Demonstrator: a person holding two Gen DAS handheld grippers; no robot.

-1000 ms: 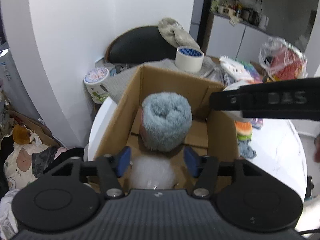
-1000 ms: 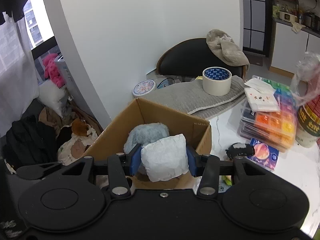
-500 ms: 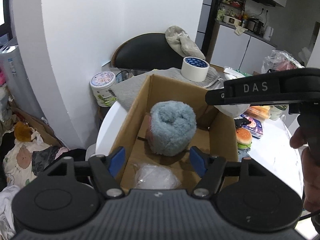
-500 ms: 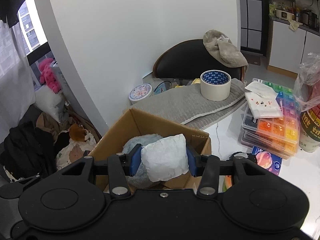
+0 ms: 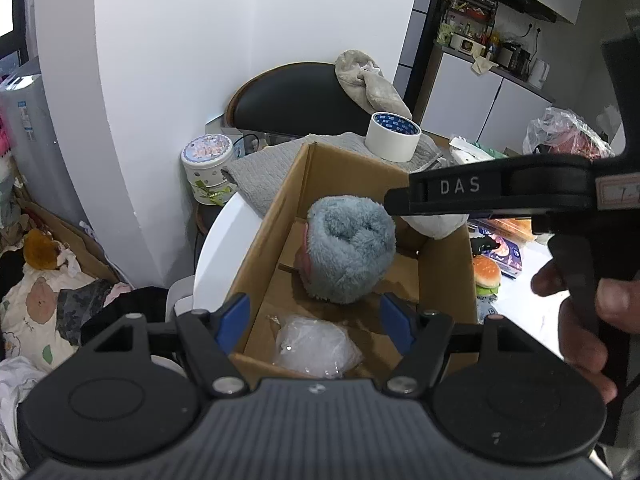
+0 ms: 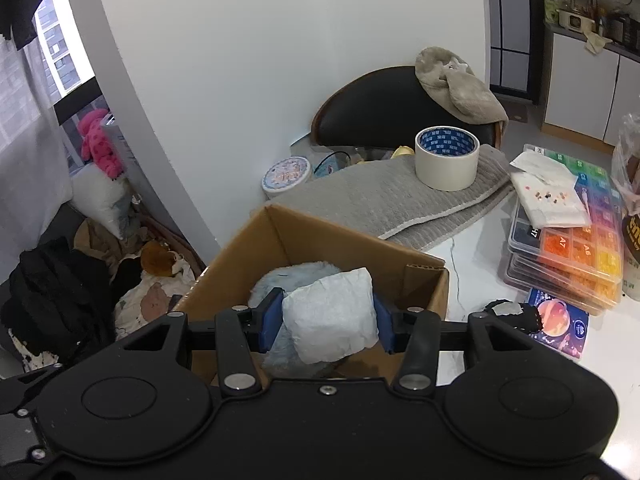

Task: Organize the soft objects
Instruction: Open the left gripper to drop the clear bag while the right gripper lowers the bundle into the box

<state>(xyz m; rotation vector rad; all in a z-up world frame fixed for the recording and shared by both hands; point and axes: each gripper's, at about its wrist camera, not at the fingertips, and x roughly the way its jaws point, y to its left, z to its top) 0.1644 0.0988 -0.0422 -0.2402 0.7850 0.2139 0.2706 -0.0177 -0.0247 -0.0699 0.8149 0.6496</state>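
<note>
Two soft things lie in the cardboard box (image 5: pixel 448 264); a third hangs over it, pinched.

Right gripper (image 6: pixel 326 322) is pressed onto a white padded packet (image 6: pixel 330 320), held just above the box's near-right corner, with the fluffy blue roll (image 5: pixel 348 254) directly below and ahead of its fingers. Left gripper (image 5: pixel 314 320) is spread and holds nothing, hovering over the near end of the box above the clear plastic bundle (image 5: pixel 316 346). The coming drop, I judge, turns on the free floor lying just beyond the packet, between the roll and the box's right wall; the right gripper is the nearer one.
</note>
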